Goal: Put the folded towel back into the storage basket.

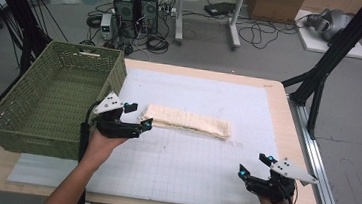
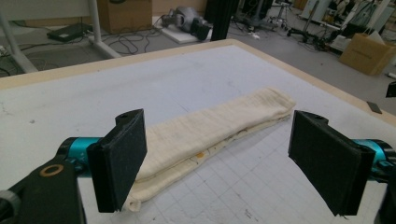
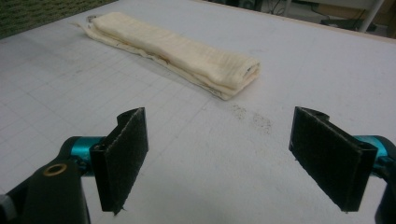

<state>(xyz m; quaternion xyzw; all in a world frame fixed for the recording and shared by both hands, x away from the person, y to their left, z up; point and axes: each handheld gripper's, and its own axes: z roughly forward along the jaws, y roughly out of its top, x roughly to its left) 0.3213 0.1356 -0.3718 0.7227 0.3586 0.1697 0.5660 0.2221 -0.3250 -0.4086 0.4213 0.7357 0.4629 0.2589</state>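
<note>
Cream folded cloth (image 1: 187, 121), one, lay mid-surface on gridded mat (image 1: 188, 158), one green basket (image 1: 54, 97) at left, left gripper (image 1: 137, 116) jaws wide open at cloth's near end, right gripper (image 1: 254, 165) jaws wide open, empty, well apart.

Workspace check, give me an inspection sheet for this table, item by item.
Surface: white gridded mat on a wooden table; faint dark specks near the cloth's right end.
Job's things: folded cream cloth lying flat mid-mat; green basket at the left edge, inside bare.
Clutter: nothing seen on the mat.
Grippers: left gripper open at the cloth's left end; right gripper open, apart from the cloth.
Cables: black cable by the left gripper.
Surroundings: computer towers, floor cables, boxes.
</note>
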